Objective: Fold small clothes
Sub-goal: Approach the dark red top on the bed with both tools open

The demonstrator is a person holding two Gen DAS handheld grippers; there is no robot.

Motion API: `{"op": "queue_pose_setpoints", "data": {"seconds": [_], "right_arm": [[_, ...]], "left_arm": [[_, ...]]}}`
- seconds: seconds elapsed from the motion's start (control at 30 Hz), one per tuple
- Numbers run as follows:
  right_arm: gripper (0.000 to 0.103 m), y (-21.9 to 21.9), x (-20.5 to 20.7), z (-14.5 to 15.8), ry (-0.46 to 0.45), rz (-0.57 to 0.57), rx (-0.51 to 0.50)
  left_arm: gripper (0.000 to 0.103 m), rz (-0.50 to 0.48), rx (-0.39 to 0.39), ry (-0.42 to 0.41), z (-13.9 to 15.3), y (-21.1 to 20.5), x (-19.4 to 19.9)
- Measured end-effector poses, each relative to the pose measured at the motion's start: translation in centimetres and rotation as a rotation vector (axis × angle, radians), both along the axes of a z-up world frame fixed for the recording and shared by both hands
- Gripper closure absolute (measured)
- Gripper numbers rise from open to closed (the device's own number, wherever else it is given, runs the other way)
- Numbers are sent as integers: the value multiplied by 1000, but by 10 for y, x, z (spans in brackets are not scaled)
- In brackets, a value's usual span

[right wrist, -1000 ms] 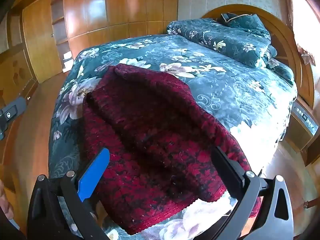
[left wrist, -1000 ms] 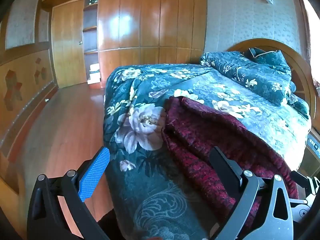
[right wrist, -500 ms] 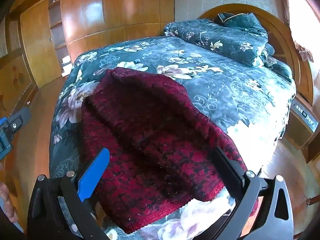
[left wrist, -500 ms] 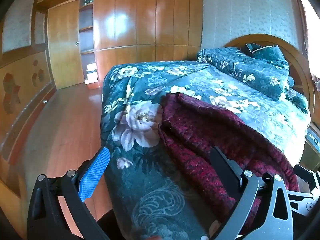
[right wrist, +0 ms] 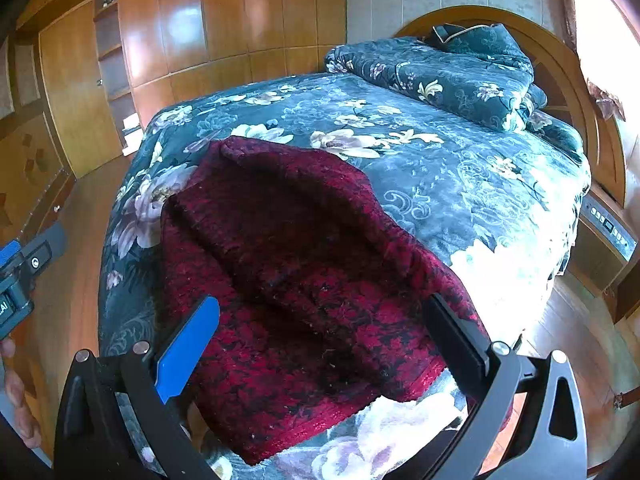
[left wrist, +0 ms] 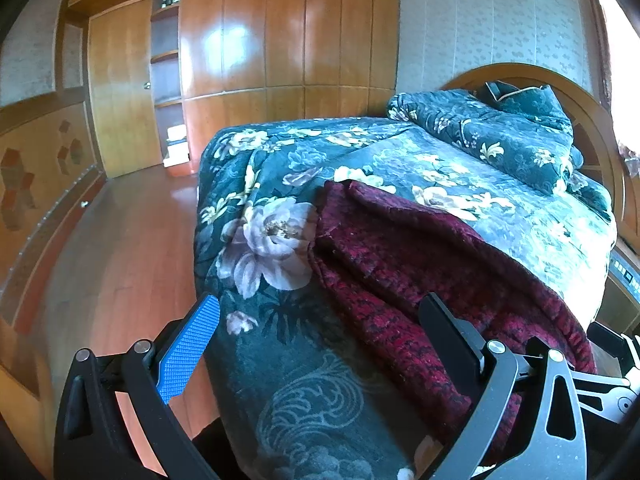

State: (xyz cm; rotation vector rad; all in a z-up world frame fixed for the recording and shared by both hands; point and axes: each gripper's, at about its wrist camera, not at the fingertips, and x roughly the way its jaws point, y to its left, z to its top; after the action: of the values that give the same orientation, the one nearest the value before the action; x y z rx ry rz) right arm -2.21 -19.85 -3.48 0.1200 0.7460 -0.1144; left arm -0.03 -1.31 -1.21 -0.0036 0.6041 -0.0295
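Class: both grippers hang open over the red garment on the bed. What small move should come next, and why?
Probably lower the right gripper onto the near hem of the red garment and close on it. Both it and the left gripper are open and hold nothing, and the garment lies rumpled, partly doubled over, on the bedspread.

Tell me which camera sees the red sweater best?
The right wrist view: the red sweater lies almost whole on the bed. The left wrist view shows it from the side, partly behind a finger.
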Motion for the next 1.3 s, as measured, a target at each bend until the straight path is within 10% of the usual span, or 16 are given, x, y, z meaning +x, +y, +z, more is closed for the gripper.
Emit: {"op": "queue_pose_setpoints", "data": {"seconds": [1.3], "right_arm": [[2,-23,8,-9,17,-31,31]], "left_arm": [[4,-50,32,44,-13,-22,10]]}}
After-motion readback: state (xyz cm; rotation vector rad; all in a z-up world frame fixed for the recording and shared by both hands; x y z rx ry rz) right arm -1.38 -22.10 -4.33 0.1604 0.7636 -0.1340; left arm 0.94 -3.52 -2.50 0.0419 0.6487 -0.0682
